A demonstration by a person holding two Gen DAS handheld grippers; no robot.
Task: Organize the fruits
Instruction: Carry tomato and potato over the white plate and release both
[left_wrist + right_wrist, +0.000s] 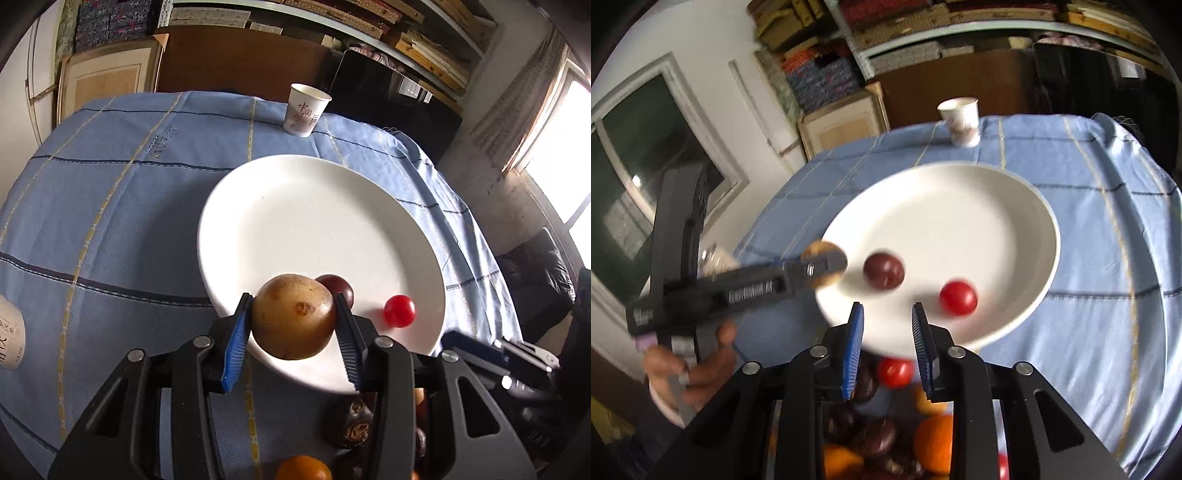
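My left gripper (291, 297) is shut on a round brown fruit (293, 317) and holds it over the near rim of a white plate (314, 221). On the plate lie a dark purple fruit (341, 286) and a red cherry tomato (399, 311). In the right wrist view the left gripper (823, 267) comes in from the left with the brown fruit (817, 246), blurred. My right gripper (887, 305) hovers at the plate's (960, 214) near edge, jaws shut to a narrow gap with nothing between them. The purple fruit (884, 270) and tomato (958, 298) lie just beyond it.
A pile of oranges (934, 439), dark brown fruits (875, 435) and a red tomato (894, 371) sits on the blue checked tablecloth (110, 221) near me. A paper cup (306, 109) stands at the table's far edge. A white bottle (9, 332) is at the left.
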